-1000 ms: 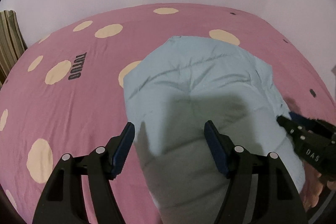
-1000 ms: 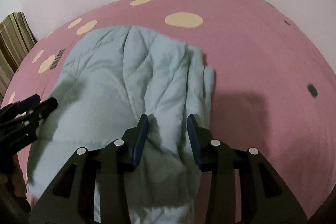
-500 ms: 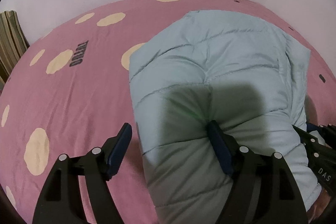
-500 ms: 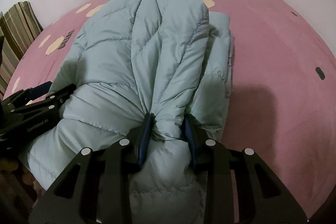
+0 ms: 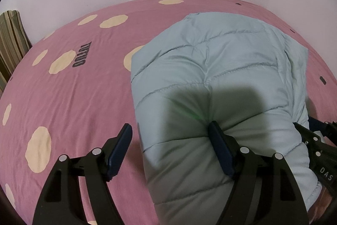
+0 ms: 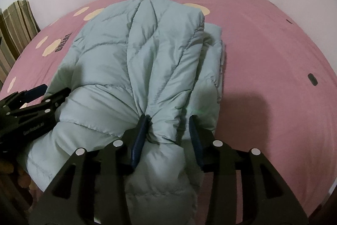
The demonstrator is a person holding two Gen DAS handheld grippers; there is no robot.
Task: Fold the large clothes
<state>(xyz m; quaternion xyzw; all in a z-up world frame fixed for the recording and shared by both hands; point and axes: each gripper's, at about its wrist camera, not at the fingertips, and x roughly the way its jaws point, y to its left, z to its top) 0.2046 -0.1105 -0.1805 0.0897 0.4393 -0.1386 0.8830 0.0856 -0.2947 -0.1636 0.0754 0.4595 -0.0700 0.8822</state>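
Lying folded on your pink spotted bed sheet (image 5: pixel 69 102): one pale-blue puffer jacket (image 5: pixel 210 81). Left gripper (image 5: pixel 170 140) fingers open astride its edge; right gripper (image 6: pixel 168 128) fingers just opening, jacket fold between.

left gripper (image 5: pixel 170 148) jaws wide, right gripper (image 6: pixel 168 136) jaws just opening

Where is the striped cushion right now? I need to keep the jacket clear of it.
The striped cushion stands at the far left edge of both views, against the wall beside the pink bedsheet, apart from the blue jacket.
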